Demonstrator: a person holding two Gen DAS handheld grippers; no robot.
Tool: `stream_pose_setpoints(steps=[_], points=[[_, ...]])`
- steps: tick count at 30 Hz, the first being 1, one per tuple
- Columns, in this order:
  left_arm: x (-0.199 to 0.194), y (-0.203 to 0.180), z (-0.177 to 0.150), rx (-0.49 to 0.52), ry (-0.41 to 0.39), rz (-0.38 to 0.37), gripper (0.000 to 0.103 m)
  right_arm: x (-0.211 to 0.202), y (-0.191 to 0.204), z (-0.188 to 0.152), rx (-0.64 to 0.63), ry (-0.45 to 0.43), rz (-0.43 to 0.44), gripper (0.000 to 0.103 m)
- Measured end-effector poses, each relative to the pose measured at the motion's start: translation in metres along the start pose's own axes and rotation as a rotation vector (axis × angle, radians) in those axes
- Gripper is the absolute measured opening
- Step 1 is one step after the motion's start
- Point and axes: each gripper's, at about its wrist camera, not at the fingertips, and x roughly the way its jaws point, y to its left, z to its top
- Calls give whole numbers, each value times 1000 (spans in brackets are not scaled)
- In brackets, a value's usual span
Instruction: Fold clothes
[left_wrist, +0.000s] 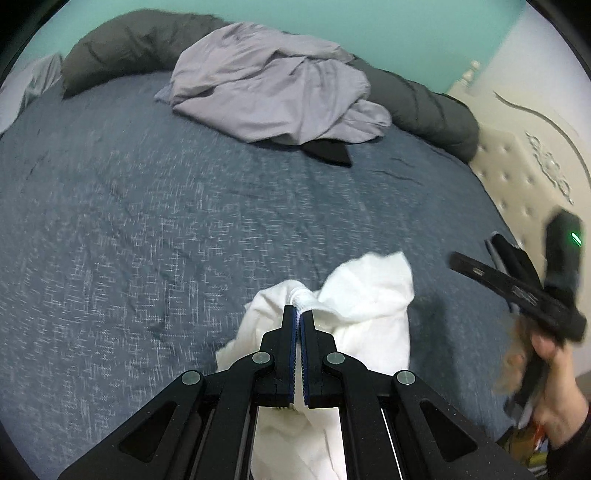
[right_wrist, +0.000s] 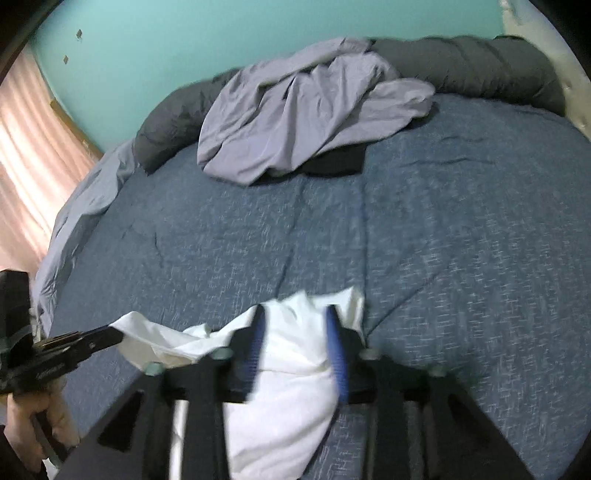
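The left gripper (left_wrist: 300, 314) has its fingers clamped on a ribbed hem of the white garment (left_wrist: 369, 295), bunched at the near edge of the bed (left_wrist: 147, 221). The right gripper (right_wrist: 295, 314) stands fingers apart around loose cloth; I'd pinch a matching edge, then spread it flat.

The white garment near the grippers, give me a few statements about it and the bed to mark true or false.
1. The left gripper has its jaws shut on the white garment. True.
2. The right gripper has its jaws clamped shut on the garment. False: they stand apart, with white cloth between them.
3. A lavender sheet lies crumpled at the far side of the bed. True.
4. The bedspread is plain red. False: it is mottled blue.
5. A dark item peeks out from under the lavender sheet. True.
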Motion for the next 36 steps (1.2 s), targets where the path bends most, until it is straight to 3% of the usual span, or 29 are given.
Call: stream_pose_setpoints(steps=[2, 8, 14, 17, 19, 22, 31, 36], points=[[8, 5, 4, -15, 4, 0, 2, 0, 1, -9, 9, 20, 41, 38], [13, 15, 8, -67, -9, 4, 2, 47, 39, -49, -152, 225, 74, 38], [10, 19, 7, -63, -16, 7, 2, 86, 68, -59, -218, 281, 53, 43], [9, 21, 7, -61, -20, 9, 2, 93, 68, -63, -214, 291, 43, 41], [8, 22, 7, -60, -22, 10, 2, 97, 68, -65, -212, 297, 36, 19], [8, 24, 7, -63, -23, 3, 2, 100, 67, -67, -211, 300, 29, 8], [3, 23, 8, -76, -27, -8, 2, 52, 50, -57, -221, 203, 36, 4], [2, 9, 10, -54, -12, -35, 5, 8, 14, -46, -182, 136, 23, 4]])
